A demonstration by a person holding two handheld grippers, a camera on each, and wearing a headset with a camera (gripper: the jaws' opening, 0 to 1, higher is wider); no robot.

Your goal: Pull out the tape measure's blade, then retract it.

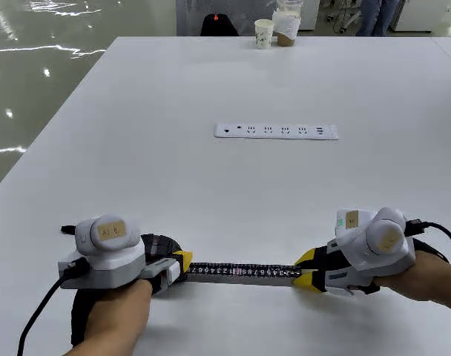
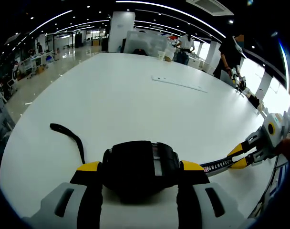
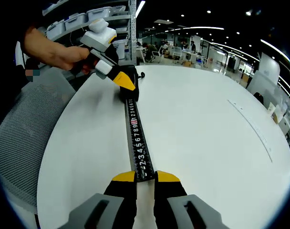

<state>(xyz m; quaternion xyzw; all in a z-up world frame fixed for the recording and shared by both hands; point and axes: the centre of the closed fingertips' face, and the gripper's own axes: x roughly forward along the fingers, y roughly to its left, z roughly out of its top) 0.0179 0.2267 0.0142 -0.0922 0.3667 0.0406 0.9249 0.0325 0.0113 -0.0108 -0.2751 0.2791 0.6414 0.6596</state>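
Left gripper (image 1: 177,267) clamped around the rigid tape measure case (image 2: 140,167), right gripper (image 1: 305,268) pinching the blade (image 3: 137,138) tip, both well nearer than the power strip (image 1: 276,131); blade's thin, springy, probably snaps back, so grip at the tip.

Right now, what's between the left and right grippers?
The tape measure's black numbered blade, pulled out, spans from the left gripper to the right gripper over bare white table. Head view and right gripper view show it.

Yellow tips cap grey-white left claw (image 1: 178,264), right claw (image 1: 305,268).
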